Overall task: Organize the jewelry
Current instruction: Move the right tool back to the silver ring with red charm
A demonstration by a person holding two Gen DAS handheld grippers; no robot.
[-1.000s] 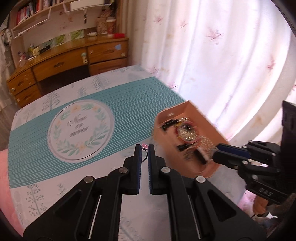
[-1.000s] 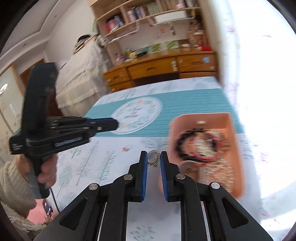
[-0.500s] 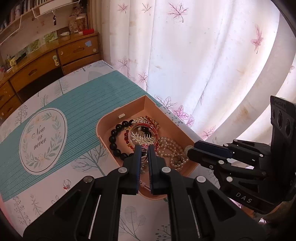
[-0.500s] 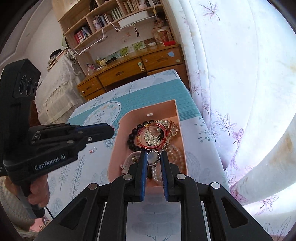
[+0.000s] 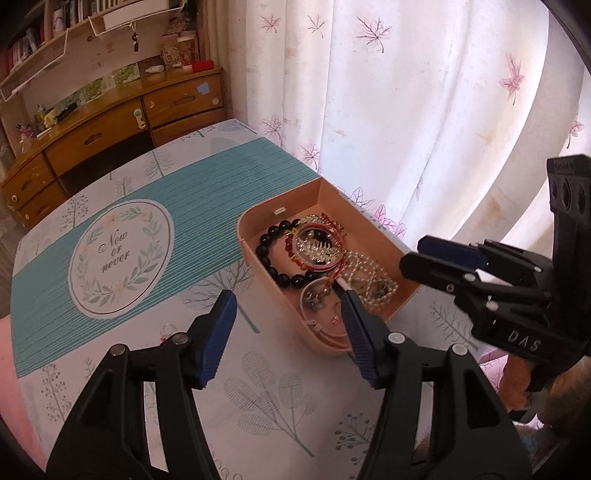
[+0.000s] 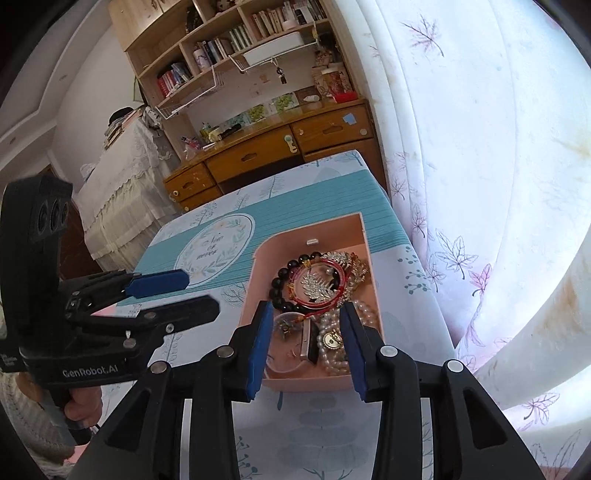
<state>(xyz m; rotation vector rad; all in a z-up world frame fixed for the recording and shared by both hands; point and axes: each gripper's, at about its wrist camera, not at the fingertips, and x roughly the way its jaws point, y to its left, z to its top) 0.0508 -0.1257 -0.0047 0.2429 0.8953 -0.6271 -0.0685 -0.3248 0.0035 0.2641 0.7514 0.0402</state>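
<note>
This is a lived-in room of a home, likely a bedroom or study. Against the far wall stands a curved wooden desk (image 6: 280, 147) with drawers, its top cluttered with small bottles and cards. Above it rise wooden bookshelves (image 6: 229, 33) packed with books, with white wire baskets (image 6: 207, 92) hung beneath. On the right, white curtains (image 5: 406, 92) printed with pink maple leaves glow with daylight. In the near part, a table carries a tablecloth (image 5: 122, 251) with teal stripes, tree motifs and a "Now or never" wreath. On the far left a lace cloth (image 6: 122, 173) drapes some furniture.
</note>
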